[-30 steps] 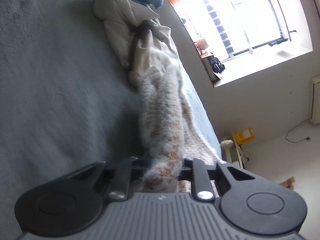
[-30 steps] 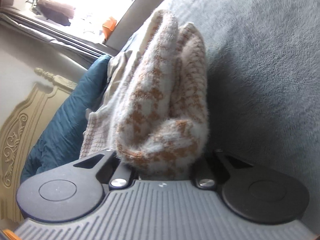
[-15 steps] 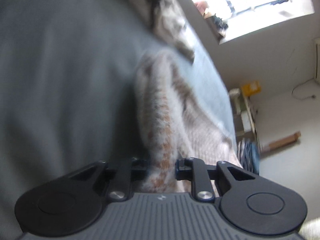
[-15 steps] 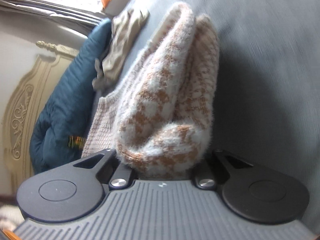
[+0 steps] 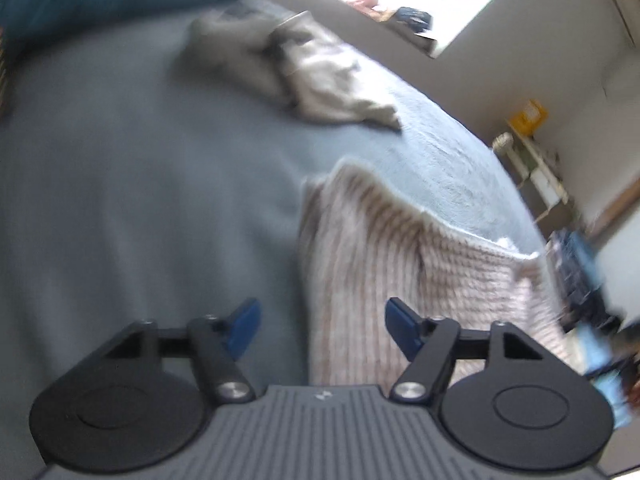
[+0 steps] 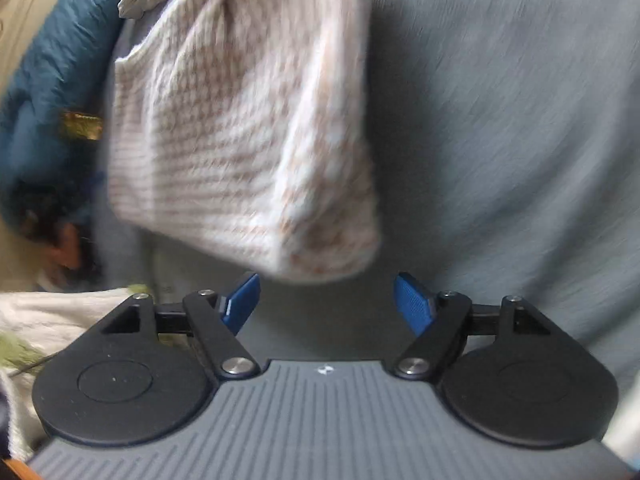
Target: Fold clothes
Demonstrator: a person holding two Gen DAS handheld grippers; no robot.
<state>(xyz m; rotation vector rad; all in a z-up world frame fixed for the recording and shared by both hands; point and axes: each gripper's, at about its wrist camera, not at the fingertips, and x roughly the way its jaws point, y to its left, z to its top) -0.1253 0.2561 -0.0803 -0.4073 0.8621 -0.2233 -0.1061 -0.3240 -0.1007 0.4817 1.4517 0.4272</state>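
Both hand-held grippers (image 5: 322,326) (image 6: 326,306) opening, sweater (image 6: 240,120) released.

Sweater (image 6: 240,120) motion-blurred; beige garment (image 5: 320,76) blurred, type unclear.

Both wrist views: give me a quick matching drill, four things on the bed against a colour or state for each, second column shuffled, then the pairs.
Things:
1. checked knit sweater
2. crumpled beige garment
3. bed cover
4. quilt

Colour or state:
A. dark teal, bunched at the bed's edge
B. grey-blue, spread flat under everything
C. white and tan, lying folded on the bed, gripped by neither tool
D. pale, unfolded heap far up the bed

Pairs: 1-C, 2-D, 3-B, 4-A

The left tool and right tool are both opening, pads clear of the fabric.
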